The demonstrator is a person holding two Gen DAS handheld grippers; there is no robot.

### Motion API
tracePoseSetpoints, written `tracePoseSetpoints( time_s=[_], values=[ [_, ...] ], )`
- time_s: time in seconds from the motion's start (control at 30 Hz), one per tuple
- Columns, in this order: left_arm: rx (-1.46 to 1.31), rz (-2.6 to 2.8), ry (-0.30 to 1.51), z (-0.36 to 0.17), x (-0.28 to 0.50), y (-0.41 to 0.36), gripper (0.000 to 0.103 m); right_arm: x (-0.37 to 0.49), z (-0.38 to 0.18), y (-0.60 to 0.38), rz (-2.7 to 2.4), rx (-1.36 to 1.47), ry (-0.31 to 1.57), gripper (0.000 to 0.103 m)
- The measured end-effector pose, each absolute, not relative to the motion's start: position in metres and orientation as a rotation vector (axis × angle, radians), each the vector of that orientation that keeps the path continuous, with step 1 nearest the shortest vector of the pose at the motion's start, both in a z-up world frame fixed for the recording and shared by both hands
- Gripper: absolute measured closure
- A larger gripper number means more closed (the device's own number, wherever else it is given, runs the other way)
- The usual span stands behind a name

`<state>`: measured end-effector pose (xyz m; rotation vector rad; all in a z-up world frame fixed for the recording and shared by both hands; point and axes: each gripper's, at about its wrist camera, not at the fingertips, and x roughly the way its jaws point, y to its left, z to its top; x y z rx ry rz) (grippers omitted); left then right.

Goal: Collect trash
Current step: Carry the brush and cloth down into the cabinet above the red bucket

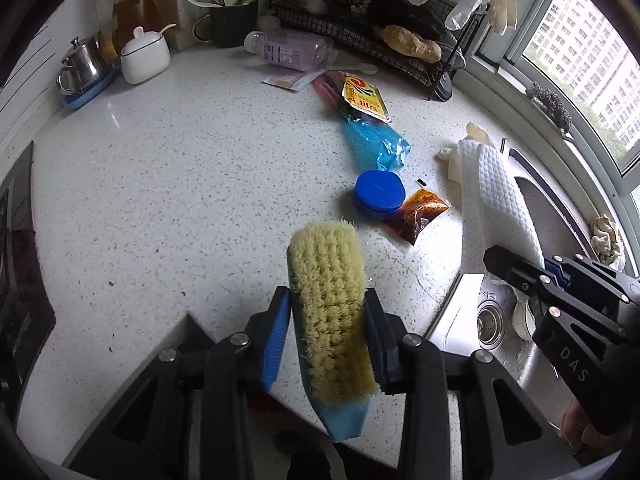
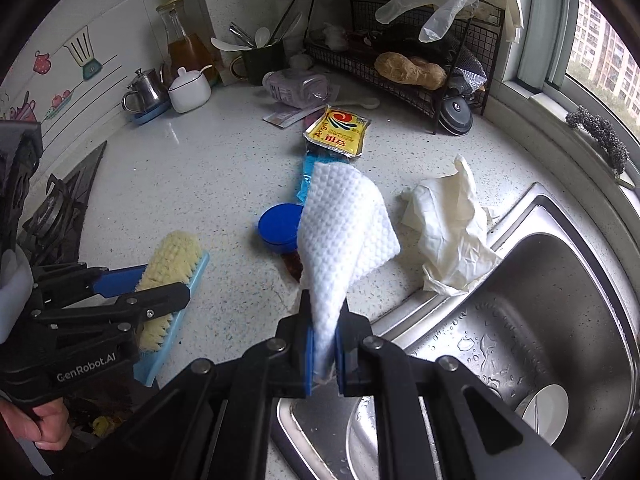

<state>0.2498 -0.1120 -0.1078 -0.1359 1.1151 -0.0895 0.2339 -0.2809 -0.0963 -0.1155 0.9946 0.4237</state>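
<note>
So the left gripper (image 1: 328, 320) is clamped on a scrub brush (image 1: 332, 308), bristles up, with its light blue back poking out below the pads. The right gripper (image 2: 324, 344) is squeezed shut on a white dimpled wipe (image 2: 344, 220) that flops up and over, held above the edge of the steel sink (image 2: 560, 320). The trash is lying on the speckled counter (image 1: 180, 180): a yellow packet (image 2: 338, 132) on top of a blue wrapper (image 1: 376, 140), a round blue lid (image 1: 378, 194) touching a brown sauce sachet (image 1: 420, 212), and a crumpled cream tissue (image 2: 452, 228) right at the sink rim
</note>
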Motion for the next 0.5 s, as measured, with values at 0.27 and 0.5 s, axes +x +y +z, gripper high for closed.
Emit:
tracePoseSetpoints(
  time_s=[0.27, 0.5],
  values=[
    [-0.138, -0.051, 1.077, -0.103, 0.201, -0.073, 0.069, 0.192, -0.092, -0.242, 0.477, -0.146, 0.995, 0.096],
    [-0.184, -0.016, 1.053, -0.096, 0.140, -0.032, 0.069, 0.149, -0.092, -0.207, 0.550, -0.159, 0.999, 0.096]
  ],
)
